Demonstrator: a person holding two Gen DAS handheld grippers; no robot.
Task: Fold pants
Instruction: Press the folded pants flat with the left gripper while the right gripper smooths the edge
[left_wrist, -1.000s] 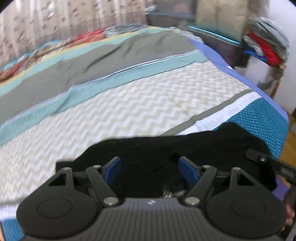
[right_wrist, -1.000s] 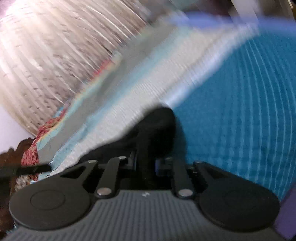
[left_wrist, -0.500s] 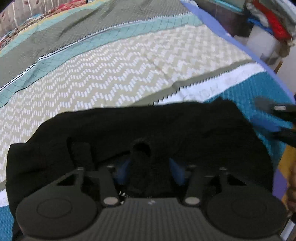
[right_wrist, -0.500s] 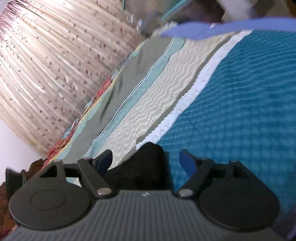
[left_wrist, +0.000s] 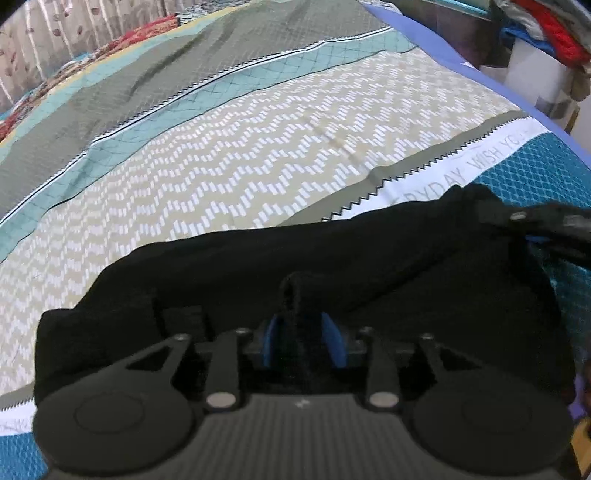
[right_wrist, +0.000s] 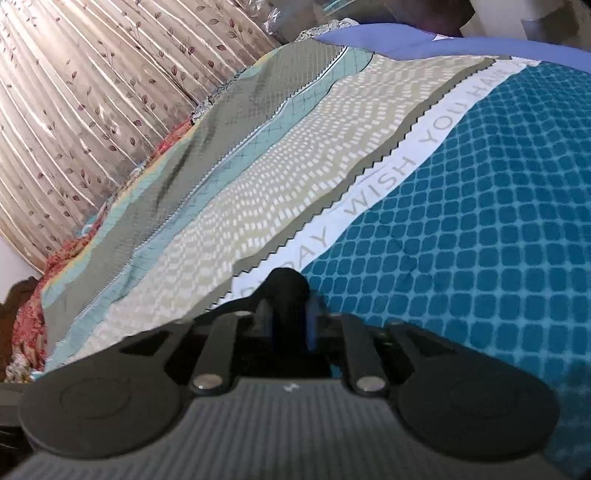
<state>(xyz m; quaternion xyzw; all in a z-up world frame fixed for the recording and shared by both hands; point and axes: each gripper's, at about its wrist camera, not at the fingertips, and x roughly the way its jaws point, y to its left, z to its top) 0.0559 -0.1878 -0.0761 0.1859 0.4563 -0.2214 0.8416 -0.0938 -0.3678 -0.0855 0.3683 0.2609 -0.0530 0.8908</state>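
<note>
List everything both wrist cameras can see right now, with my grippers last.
pants: one, black, bunched on the near part of the bed, across the white lettered stripe
bedspread: one, striped in teal, beige zigzag, grey-green and white, covers the bed
curtain: one, beige with a leaf print, behind the far side of the bed
clothes pile: one heap, red, blue and grey, beyond the bed at top right of the left view
left gripper: one, black with blue pads, shut on a fold of the pants
right gripper: one, black with blue pads, shut on the pants at their right end
</note>
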